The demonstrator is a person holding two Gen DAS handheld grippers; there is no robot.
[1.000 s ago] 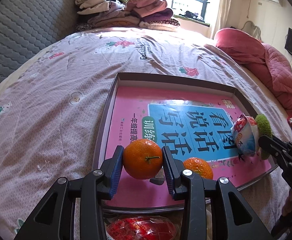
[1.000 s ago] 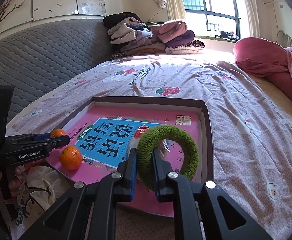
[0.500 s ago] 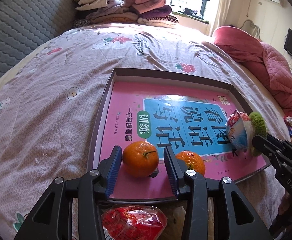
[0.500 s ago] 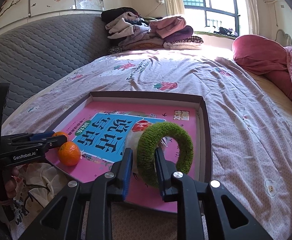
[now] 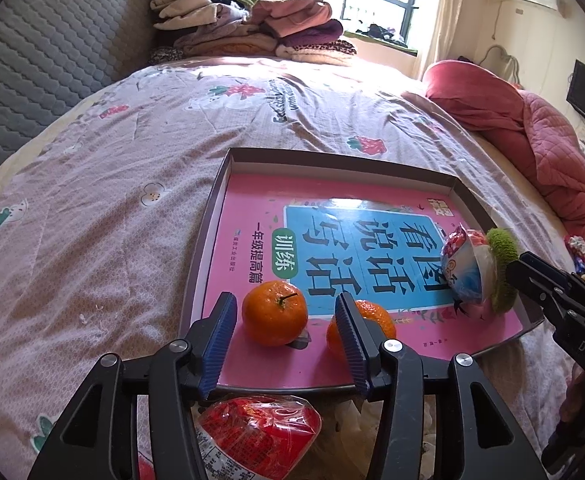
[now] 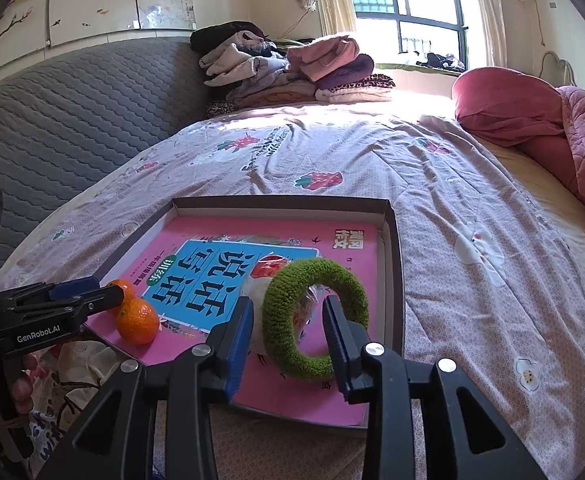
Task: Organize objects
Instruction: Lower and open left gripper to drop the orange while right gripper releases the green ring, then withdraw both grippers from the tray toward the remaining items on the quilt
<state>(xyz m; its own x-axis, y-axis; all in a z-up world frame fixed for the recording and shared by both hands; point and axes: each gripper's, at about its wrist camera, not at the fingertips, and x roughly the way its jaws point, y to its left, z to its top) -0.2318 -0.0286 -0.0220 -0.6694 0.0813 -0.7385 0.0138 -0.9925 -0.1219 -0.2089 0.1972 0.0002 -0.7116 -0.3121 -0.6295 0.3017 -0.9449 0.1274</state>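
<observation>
we are letting go of two things at once, and both now sit in the tray [image 5: 212, 240] on the bed [image 5: 92, 200], on top of the pink book [image 5: 252, 216]

our left gripper [image 5: 288, 332] has just been opening. its jaws stand apart, and the orange [image 5: 274, 313] sits between them on the book with a gap on each side, so nothing pinches it. a second orange [image 5: 376, 316] lies just beside it, partly behind the right-hand pad

our right gripper [image 6: 288, 330] has just been opening too. its jaws are apart around the near side of the green ring [image 6: 312, 320], which leans up against a snack bag [image 6: 268, 272] near the tray's right wall. the pads look clear of the ring now, though the right one is very close

to do this well, we think we should pull both grippers straight back and a little up, along the way they point, not sideways. a sideways bump could roll the orange into the other one, or tip the ring flat. we go slowly until the pads are past each thing

then we can reach for the red packet [image 5: 258, 426] that waits in front of the tray
</observation>
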